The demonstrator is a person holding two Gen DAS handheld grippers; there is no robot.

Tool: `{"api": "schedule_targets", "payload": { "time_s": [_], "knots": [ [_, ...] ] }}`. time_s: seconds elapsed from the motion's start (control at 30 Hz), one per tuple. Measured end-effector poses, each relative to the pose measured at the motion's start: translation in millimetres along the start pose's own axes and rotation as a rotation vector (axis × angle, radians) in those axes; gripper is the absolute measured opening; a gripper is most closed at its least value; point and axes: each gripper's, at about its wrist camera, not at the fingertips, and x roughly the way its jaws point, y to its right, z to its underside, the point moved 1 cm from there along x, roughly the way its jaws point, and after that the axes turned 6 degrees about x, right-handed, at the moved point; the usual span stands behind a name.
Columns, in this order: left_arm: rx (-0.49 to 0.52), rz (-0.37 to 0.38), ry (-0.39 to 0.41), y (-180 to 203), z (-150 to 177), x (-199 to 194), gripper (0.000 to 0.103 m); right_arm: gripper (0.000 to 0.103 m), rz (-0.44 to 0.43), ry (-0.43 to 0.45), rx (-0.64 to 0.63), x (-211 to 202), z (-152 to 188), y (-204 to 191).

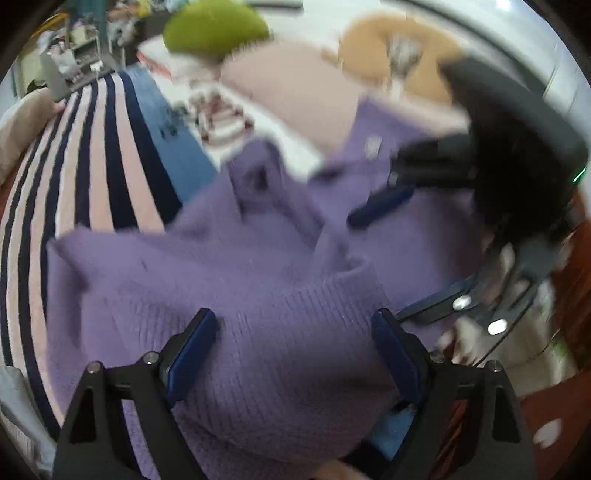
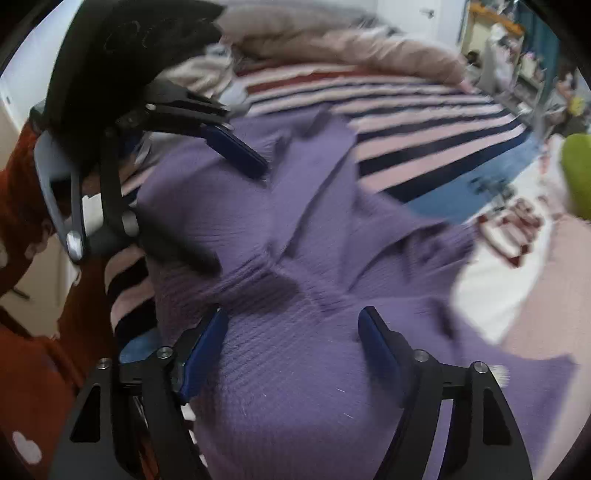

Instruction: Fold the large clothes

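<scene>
A purple knit sweater point(image 1: 236, 266) lies rumpled on a striped bed cover point(image 1: 92, 155); it also shows in the right wrist view point(image 2: 295, 206). My left gripper point(image 1: 295, 325) is open just above the ribbed hem of the sweater. My right gripper point(image 2: 291, 325) is open over the ribbed part of the sweater. The right gripper shows in the left wrist view point(image 1: 380, 203) at the right, and the left gripper shows in the right wrist view point(image 2: 236, 147) at the upper left. Both views are blurred.
The striped cover point(image 2: 424, 122) in pink, navy and blue spreads past the sweater. A pink pillow point(image 1: 295, 85), a green cushion point(image 1: 214, 26) and an orange cushion point(image 1: 369, 40) lie at the head of the bed. A beige duvet point(image 2: 332, 44) is bunched along the far side.
</scene>
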Motion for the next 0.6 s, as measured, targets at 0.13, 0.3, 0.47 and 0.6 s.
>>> {"api": "schedule_targets", "payload": {
  "time_s": [0.13,0.3,0.47,0.6],
  "knots": [
    [-0.050,0.011,-0.013,-3.0,10.2,14.6,0.040,0.021,-0.097,-0.037,0.040,17.0,9.5,8.2],
    [-0.090,-0.010,0.012,-8.5,-0.6,10.3,0.004,0.006,-0.013,0.031,-0.039,7.4,9.8,-4.4],
    [-0.181,-0.070,0.134,-31.6,-31.9,-10.1,0.004,0.002,0.136,0.138,0.002,-24.2,-3.3,17.9],
    [-0.218,-0.163,0.200,-51.5,-66.8,-19.8,0.004,0.002,0.264,0.202,0.105,-46.2,-34.8,57.8]
  ]
}}
